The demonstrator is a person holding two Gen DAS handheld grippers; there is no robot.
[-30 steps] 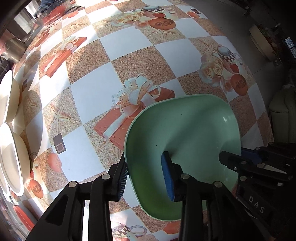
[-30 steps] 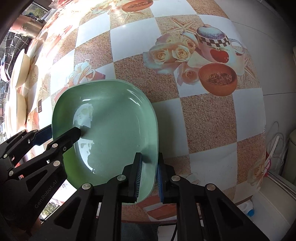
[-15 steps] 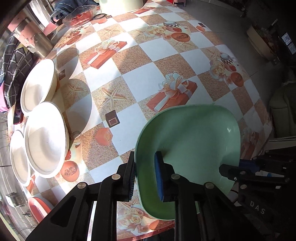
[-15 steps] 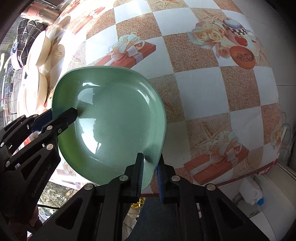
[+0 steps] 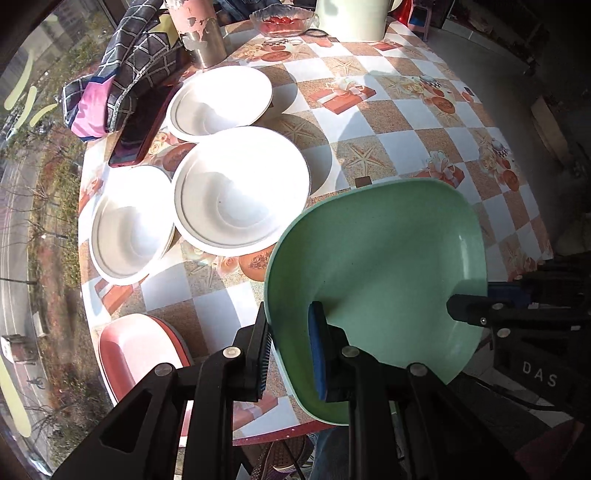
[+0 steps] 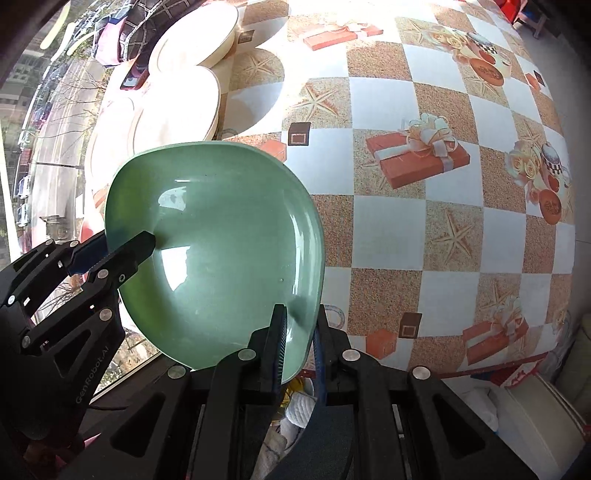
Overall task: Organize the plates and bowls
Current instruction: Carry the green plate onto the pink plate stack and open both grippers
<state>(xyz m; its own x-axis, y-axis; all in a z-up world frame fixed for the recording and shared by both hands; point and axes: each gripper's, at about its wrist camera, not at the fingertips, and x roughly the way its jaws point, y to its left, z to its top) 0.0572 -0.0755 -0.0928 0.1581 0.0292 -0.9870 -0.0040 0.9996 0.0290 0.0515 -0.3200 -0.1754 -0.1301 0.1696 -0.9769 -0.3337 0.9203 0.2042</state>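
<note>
A green plate [image 5: 384, 280] [image 6: 221, 251] is held in the air above the table's near edge, gripped from two sides. My left gripper [image 5: 291, 332] is shut on its left rim; it also shows in the right wrist view [image 6: 125, 247]. My right gripper [image 6: 299, 332] is shut on its right rim; it also shows in the left wrist view [image 5: 469, 306]. Three white bowls [image 5: 240, 192] [image 5: 131, 225] [image 5: 218, 103] sit on the table's left part. A pink plate [image 5: 144, 354] lies at the near left edge, left of the green plate.
The checkered tablecloth [image 6: 424, 229] spreads to the right. A dark phone [image 5: 138, 125], a folded cloth [image 5: 122, 62], a metal cup [image 5: 201, 33], a glass dish [image 5: 282, 20] and a white pot [image 5: 351, 18] stand at the back.
Both grippers have lifted the green plate up and carried it back and left, bringing the white bowls and pink plate into view. Both grips stay shut on its rim.
</note>
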